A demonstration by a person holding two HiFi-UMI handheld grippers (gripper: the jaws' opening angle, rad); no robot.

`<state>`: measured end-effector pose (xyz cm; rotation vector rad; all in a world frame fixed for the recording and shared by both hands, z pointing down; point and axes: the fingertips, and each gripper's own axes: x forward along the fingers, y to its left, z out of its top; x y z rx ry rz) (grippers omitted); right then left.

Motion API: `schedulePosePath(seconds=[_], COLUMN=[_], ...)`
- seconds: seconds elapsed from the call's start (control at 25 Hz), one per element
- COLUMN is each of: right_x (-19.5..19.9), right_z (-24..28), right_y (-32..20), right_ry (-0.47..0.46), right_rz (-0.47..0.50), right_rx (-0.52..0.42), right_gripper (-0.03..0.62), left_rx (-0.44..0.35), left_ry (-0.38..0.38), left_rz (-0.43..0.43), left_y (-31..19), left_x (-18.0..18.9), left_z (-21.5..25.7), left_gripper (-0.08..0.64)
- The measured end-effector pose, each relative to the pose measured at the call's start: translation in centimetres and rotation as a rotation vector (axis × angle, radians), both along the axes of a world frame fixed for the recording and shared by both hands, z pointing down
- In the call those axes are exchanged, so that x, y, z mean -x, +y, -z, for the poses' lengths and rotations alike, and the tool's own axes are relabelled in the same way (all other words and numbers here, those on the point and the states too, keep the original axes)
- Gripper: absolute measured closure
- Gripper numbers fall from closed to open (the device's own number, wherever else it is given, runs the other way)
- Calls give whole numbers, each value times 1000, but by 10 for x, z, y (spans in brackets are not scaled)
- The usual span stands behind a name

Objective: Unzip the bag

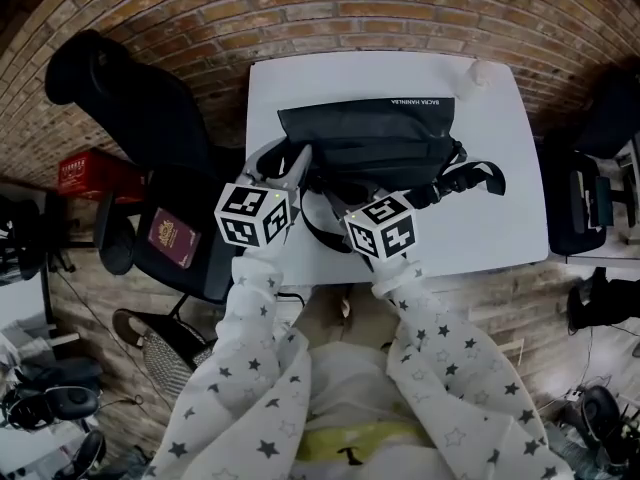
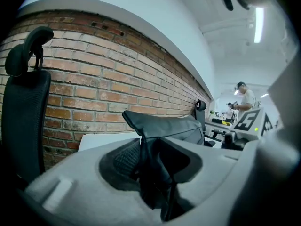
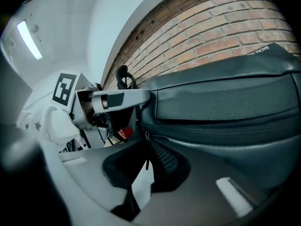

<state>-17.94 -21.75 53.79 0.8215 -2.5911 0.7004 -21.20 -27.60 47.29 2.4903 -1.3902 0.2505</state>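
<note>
A black bag (image 1: 370, 133) lies on the white table (image 1: 500, 168), its strap trailing off to the right. My left gripper (image 1: 300, 163) is at the bag's left end. In the left gripper view a fold of the bag's black fabric (image 2: 155, 140) is pinched between the pads of the left gripper (image 2: 148, 159). My right gripper (image 1: 345, 200) is at the bag's front edge, just right of the left one. In the right gripper view the thin metal zipper pull (image 3: 147, 149) hangs from the zip line between the nearly closed tips of the right gripper (image 3: 146, 147). The bag (image 3: 225, 102) fills that view's right half.
A black office chair (image 1: 130, 98) stands left of the table with a dark red booklet (image 1: 172, 238) on its seat. A red box (image 1: 85, 173) sits further left. A small white object (image 1: 480, 71) is at the table's far right corner. A brick wall runs behind.
</note>
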Motion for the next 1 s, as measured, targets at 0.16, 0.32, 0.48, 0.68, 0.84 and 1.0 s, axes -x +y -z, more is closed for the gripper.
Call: schedulePosePath(seconds=[0.16,0.32,0.48,0.68,0.84,1.0], right_x=[3,4,-4,-6,-9,-21], right_z=[0,0,-1,0,0,-2], right_y=[-4,-6,-12,-12,-14,-19], right_ry=[17,43,70,95,110,122], right_rz=[12,22,-2,6,-7,-49], right_rx=[0,-7,-8,-27,-29,-22], right_gripper=[568,568,569,569,569,569], left_rx=[4,6,5,3,1,0], left_ry=[-13,-18,-19,-19,-18,-17], left_rz=[19,36,49,61,67,75], left_y=[-3,-4,-5,-5,-5,-5], left_x=[6,11,14,16,16,17], left_z=[-1,-1,-1,-1,-1,-1], left_gripper=[433,433,433,433,433,433])
